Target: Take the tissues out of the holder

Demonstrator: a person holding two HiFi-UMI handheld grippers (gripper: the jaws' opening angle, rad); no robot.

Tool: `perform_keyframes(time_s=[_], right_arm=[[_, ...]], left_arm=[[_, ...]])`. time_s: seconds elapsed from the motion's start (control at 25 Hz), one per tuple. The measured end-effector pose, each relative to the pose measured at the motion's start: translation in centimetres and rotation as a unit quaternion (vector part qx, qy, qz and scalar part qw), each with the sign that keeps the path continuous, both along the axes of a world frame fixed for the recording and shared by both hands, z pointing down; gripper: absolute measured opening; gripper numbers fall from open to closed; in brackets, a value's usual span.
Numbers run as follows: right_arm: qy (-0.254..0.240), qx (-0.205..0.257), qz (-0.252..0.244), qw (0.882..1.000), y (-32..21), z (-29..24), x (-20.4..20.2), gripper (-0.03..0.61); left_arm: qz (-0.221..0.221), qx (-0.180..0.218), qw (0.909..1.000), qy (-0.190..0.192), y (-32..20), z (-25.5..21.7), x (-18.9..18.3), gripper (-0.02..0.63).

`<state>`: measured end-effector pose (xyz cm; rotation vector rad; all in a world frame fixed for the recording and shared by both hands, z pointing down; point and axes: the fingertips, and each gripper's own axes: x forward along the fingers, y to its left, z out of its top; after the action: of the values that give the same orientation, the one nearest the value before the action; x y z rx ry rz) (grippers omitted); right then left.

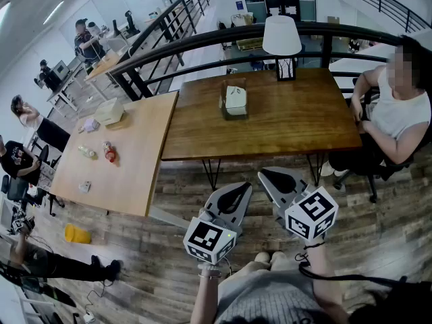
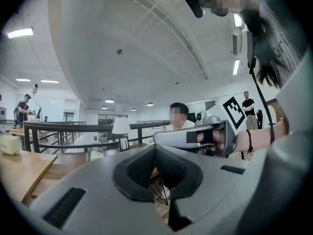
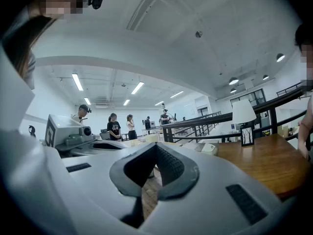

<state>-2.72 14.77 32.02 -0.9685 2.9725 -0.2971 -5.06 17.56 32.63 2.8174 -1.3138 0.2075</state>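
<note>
Holder (image 1: 233, 116) stood upright on the dark table (image 1: 290, 123), left of the table's middle and toward the far side. Open top faced up. Its long axis ran near-to-far in the head view, roughly square to the table's near edge. Tissues (image 1: 236, 100) sat inside it as a white pack, lying along the same axis and filling the opening; nothing was pulled out. Nothing touched the holder.

Lamp (image 1: 281, 38) with a white shade stood behind and right of the holder, at the table's far edge next to the railing (image 1: 202, 42). A person (image 1: 398, 110) sat at the right end of the table, arm by the edge. A light table (image 1: 131, 164) butted against the dark table's left end; it had a cream box (image 1: 110, 111) near its far side and a few small items, one of them red (image 1: 110, 155).

Both grippers were well apart from the holder, over the wood floor (image 1: 169, 248) and short of the table's near edge. Left gripper (image 1: 244, 189) (image 2: 155, 149) pointed up and right in the head view, jaws pressed together, nothing between them. Right gripper (image 1: 264, 175) (image 3: 155, 146) pointed up and left, jaws also fully together and empty. The two tips were near each other but not touching, both aimed roughly toward the table. A marker cube showed on each. A yellow thing (image 1: 76, 234) lay on the floor far left, below the light table.
</note>
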Motion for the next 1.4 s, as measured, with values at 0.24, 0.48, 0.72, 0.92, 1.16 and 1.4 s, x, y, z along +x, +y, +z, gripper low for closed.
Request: perform_keyframes(time_s=[0.24, 0.48, 0.72, 0.92, 1.16, 1.4], right_arm=[[0.002, -0.002, -0.001, 1.000, 0.0, 0.3, 0.1, 0.012], [0.005, 0.000, -0.007, 1.000, 0.0, 0.1, 0.2, 0.012], [0.006, 0.000, -0.015, 1.000, -0.2, -0.2, 0.9, 0.012], [0.001, -0.003, -0.023, 1.000, -0.3, 0.1, 1.9, 0.012], [-0.012, -0.019, -0.045, 0.999, -0.7, 0.7, 1.1, 0.012], [-0.010, -0.012, -0.066, 0.998, -2.7, 0.3, -0.1, 0.012]], left_arm=[[0.000, -0.001, 1.0000, 0.001, 0.0, 0.0, -0.1, 0.008], [-0.002, 0.001, 1.0000, 0.001, -0.2, -0.3, 0.3, 0.008], [-0.009, 0.001, 0.9999, 0.004, -0.5, -0.5, 0.8, 0.008], [-0.020, 0.002, 0.9997, 0.011, -0.4, -0.3, 1.6, 0.008], [-0.057, -0.002, 0.9982, 0.017, -0.6, -0.2, 0.6, 0.008], [-0.077, -0.001, 0.9970, 0.007, -2.5, -0.6, -0.1, 0.008]])
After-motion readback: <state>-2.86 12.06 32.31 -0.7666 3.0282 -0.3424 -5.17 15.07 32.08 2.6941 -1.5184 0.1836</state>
